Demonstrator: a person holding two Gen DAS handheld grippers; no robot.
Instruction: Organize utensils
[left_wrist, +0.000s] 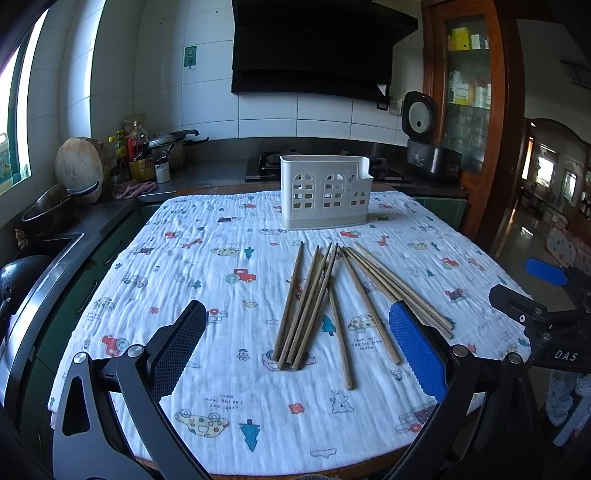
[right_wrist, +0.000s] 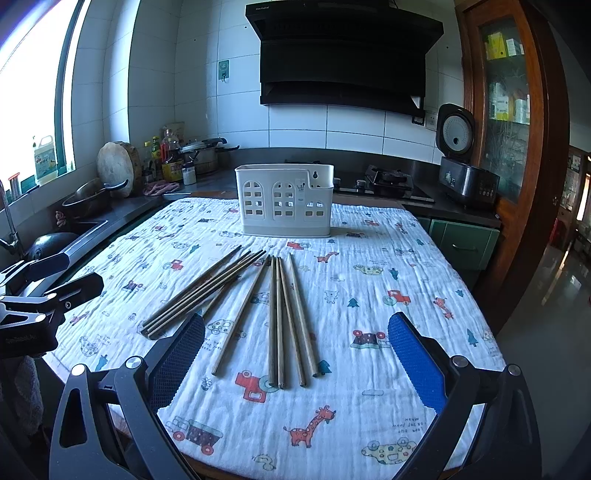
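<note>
Chopsticks (right_wrist: 275, 317) lengthwise toward holder (right_wrist: 284, 201)

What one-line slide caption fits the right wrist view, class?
Open right gripper hovers over wooden chopsticks scattered on a printed cloth, white utensil holder standing empty-looking behind them.

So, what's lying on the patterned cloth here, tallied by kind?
Wooden chopsticks: 10 (some overlap, so the count is approximate)
White utensil holder: 1
Total: 11
</note>
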